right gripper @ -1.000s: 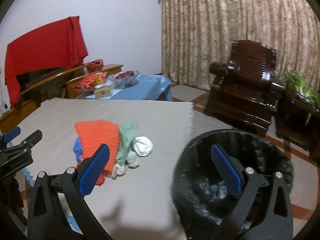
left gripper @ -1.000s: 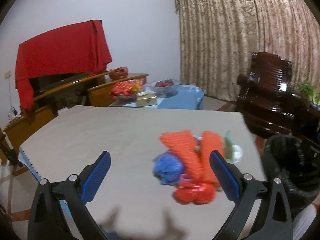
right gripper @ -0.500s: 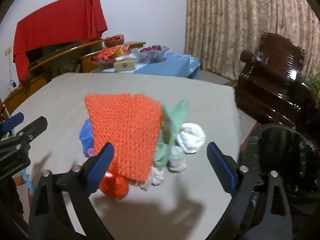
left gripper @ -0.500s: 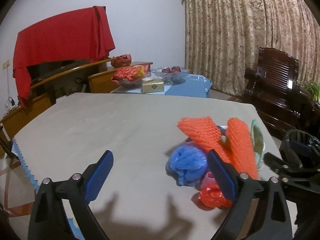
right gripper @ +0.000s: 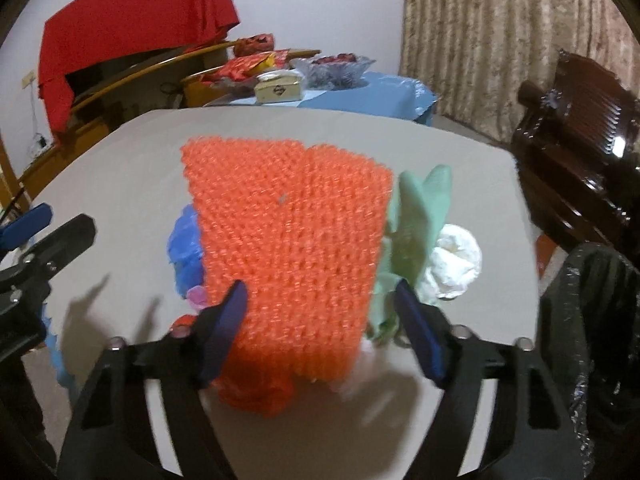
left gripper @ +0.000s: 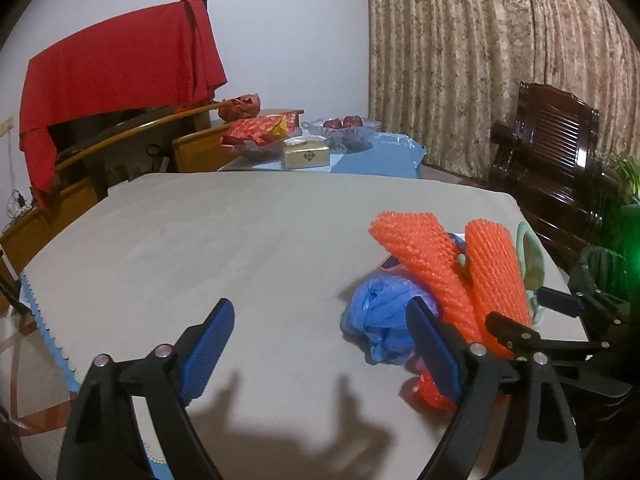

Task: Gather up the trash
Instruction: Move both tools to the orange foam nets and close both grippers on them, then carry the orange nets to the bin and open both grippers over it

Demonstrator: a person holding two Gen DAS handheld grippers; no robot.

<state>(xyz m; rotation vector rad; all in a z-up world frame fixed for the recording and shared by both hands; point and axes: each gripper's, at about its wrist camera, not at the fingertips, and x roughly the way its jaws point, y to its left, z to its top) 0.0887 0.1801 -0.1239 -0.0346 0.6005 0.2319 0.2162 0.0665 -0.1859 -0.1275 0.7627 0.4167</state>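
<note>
A trash pile lies near the right edge of the beige table (left gripper: 200, 240): an orange foam net (right gripper: 288, 232), a blue plastic bag (left gripper: 380, 320), a green wrapper (right gripper: 420, 216), a white crumpled tissue (right gripper: 456, 260) and a red bag (right gripper: 256, 392). My right gripper (right gripper: 320, 292) is low over the pile, its jaws closing with the net's near end between them; the pads do not clearly press on it. My left gripper (left gripper: 320, 312) stands left of the pile, its jaws closing slightly over bare cloth, with the blue bag just beyond its right finger.
A bin lined with a black bag (right gripper: 592, 320) stands past the table's right edge. Dark wooden armchair (left gripper: 560, 152) on the right. Behind the table, a blue-clothed side table (left gripper: 380, 156) holds a gold box, a fruit bowl and red packets.
My right gripper swung left from above the bin down onto the pile, and its jaws narrowed around the orange net. My left gripper sank toward the table and narrowed a little.
</note>
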